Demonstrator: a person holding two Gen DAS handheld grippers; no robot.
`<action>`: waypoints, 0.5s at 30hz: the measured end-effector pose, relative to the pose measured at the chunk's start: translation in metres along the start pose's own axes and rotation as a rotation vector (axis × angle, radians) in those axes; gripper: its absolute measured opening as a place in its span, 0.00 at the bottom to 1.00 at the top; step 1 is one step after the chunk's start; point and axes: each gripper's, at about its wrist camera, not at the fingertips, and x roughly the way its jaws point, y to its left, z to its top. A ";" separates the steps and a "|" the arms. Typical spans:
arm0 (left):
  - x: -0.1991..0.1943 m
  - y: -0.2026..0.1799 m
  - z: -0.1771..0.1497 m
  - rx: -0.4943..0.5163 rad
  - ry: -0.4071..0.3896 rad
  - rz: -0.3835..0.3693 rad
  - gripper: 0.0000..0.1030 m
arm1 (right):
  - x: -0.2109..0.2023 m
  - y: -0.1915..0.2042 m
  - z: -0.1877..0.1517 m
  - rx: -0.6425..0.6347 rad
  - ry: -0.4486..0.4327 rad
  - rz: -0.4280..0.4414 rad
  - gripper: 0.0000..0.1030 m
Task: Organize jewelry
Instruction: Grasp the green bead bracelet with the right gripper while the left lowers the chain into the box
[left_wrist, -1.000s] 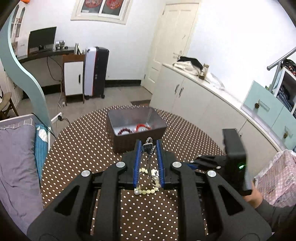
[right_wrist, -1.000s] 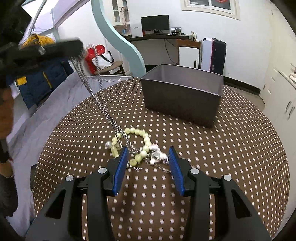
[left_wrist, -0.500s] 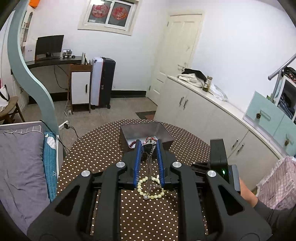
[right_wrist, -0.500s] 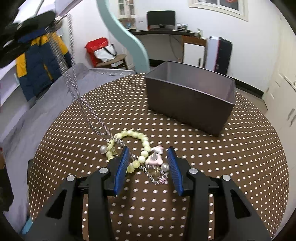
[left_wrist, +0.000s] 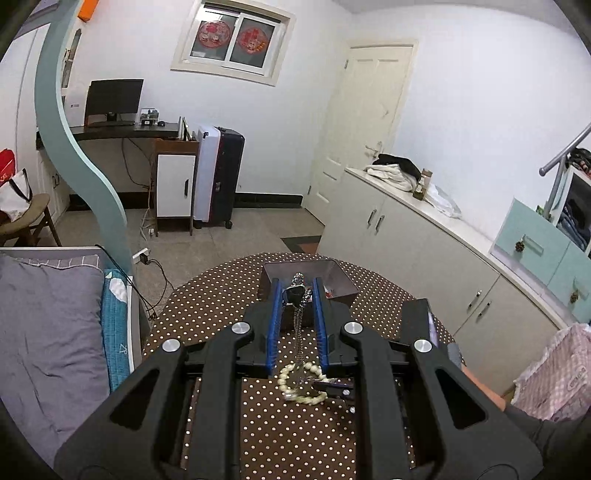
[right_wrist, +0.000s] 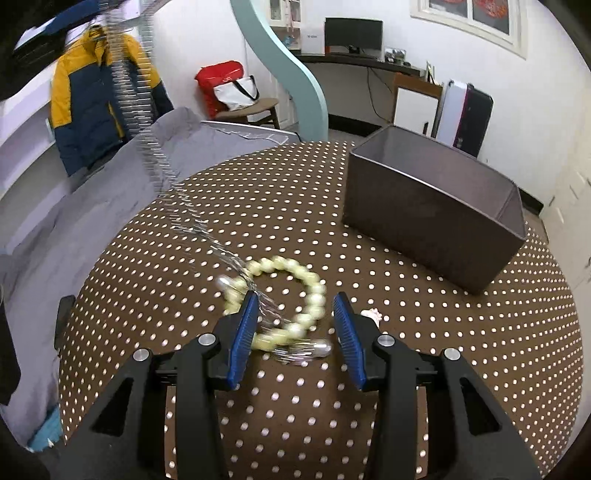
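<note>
Silver chain (left_wrist: 297, 332) pinched at its top end between the blue pads of the left gripper (left_wrist: 295, 291), jaws nearly together on it, lower end trailing down to the dotted tablecloth (left_wrist: 207, 295). From the right wrist camera: same chain running from 11 o'clock down toward centre, blurred, ending among the pale bead bracelet (right_wrist: 295, 291). Bracelet lying as a loop on the cloth, directly ahead of the right gripper (right_wrist: 295, 306), partly between its blue fingers (right_wrist: 243, 332); left finger apparently touching the beads at the loop's 8 o'clock side, right finger clear of them. Right gripper partly apart, not clamped on anything; contact of chain with either pad hard to tell through the blur. Small silver piece (right_wrist: 314, 349) just below the loop at 6 o'clock, between the jaws. Pinkish-white bit (right_wrist: 371, 314) just beside the right finger at 3 o'clock. Dark brown box (right_wrist: 436, 218) at 2 o'clock from the bracelet, well apart; from the left wrist camera, red beads (left_wrist: 328, 293) visible inside it
</note>
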 end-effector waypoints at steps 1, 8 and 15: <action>0.000 0.001 0.000 0.000 0.000 0.000 0.16 | -0.001 -0.003 0.000 0.017 -0.007 -0.008 0.37; -0.001 0.006 0.000 -0.001 0.004 0.006 0.16 | 0.011 -0.007 0.013 0.041 0.028 0.001 0.33; 0.004 0.011 -0.001 -0.009 0.020 0.020 0.16 | 0.035 0.011 0.021 -0.038 0.098 -0.034 0.25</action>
